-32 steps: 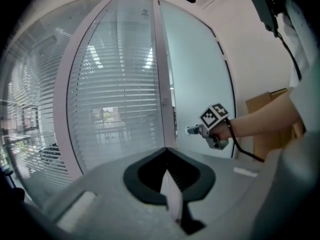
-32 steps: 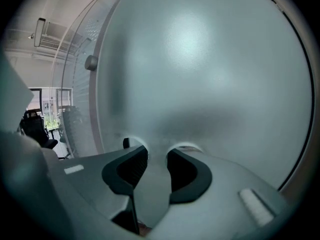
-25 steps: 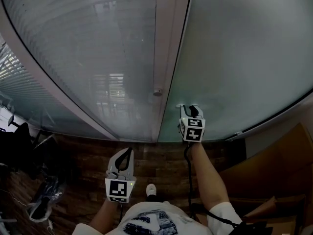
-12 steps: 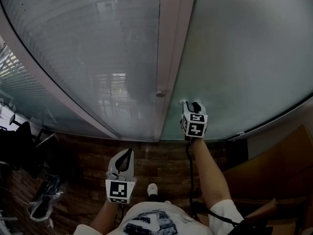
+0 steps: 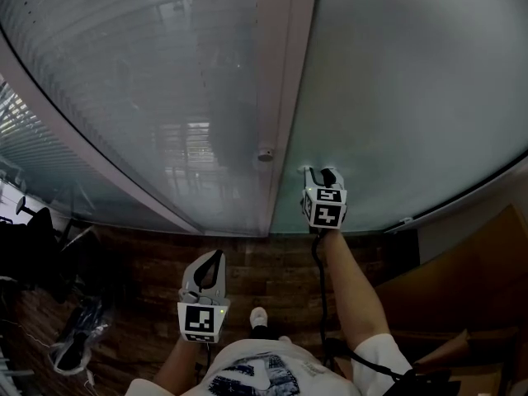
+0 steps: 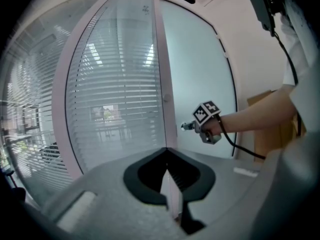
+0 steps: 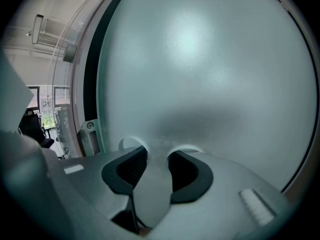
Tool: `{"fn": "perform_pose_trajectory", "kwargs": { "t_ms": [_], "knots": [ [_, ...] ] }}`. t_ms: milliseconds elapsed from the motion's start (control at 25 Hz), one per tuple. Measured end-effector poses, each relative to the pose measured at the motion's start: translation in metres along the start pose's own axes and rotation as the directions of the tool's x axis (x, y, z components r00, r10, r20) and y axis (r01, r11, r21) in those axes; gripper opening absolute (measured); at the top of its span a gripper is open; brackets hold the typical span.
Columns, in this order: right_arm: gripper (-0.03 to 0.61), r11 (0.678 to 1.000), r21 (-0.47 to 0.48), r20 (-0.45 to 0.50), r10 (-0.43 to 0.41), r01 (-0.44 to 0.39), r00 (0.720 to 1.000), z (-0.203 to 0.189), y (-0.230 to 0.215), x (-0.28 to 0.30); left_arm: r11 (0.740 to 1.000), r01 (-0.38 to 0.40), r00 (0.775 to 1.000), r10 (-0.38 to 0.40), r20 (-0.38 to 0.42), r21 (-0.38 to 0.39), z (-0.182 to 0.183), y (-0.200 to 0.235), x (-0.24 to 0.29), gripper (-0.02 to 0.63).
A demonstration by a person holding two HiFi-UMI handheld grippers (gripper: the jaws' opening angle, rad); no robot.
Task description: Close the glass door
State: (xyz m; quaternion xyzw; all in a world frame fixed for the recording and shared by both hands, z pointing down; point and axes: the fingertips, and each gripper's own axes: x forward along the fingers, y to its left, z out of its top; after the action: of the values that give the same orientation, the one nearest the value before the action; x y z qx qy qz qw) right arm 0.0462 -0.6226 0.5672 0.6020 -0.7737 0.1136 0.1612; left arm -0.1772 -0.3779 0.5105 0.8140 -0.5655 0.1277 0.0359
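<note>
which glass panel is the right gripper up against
The plain frosted panel right of the pale frame post, which the right gripper meets; the left panel shows blinds.

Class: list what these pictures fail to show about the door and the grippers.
- Whether the right gripper touches the door: its own body covers the tips in the head view, and the right gripper view is blurred there.
- What lies behind the door: frosted glass hides it in all views.
- What the knob on the frame is: too small in the head view.
</note>
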Motion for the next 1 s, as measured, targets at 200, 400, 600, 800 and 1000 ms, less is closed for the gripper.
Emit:
{"fn": "perform_pose_trajectory", "kwargs": {
  "t_ms": [200,400,600,800,1000],
  "knots": [
    [0.133,1.0,0.0,0.0,-0.001,0.001,1.0,0.001,-0.0006,-0.0005,1.0,-0.002,1.0,0.002,-0.002,0.0,0.0013,-0.0002,-0.0021,0.003],
    [0.133,1.0,0.002,0.001,-0.003,0.003,1.0,-0.0002,-0.0016,0.0004,1.0,-0.003,1.0,0.003,-0.011,-0.003,-0.0042,0.0006,-0.0016,0.003],
    [0.133,1.0,0.0,0.001,-0.003,0.003,1.0,0.0017,-0.0015,-0.0001,1.0,0.003,1.0,-0.003,-0.015,-0.004,-0.0028,0.0001,0.0004,0.003],
    [0.135,1.0,0.0,0.001,-0.006,0.006,1.0,0.0031,-0.0025,-0.0014,1.0,0.014,1.0,-0.014,-0.018,-0.002,-0.0018,-0.001,0.0022,0.003],
    [0.137,1.0,0.001,0.002,-0.006,0.006,1.0,0.0008,-0.0022,0.001,1.0,0.021,1.0,-0.021,-0.023,0.005,-0.0045,-0.0021,0.0014,0.003]
  ]
}}
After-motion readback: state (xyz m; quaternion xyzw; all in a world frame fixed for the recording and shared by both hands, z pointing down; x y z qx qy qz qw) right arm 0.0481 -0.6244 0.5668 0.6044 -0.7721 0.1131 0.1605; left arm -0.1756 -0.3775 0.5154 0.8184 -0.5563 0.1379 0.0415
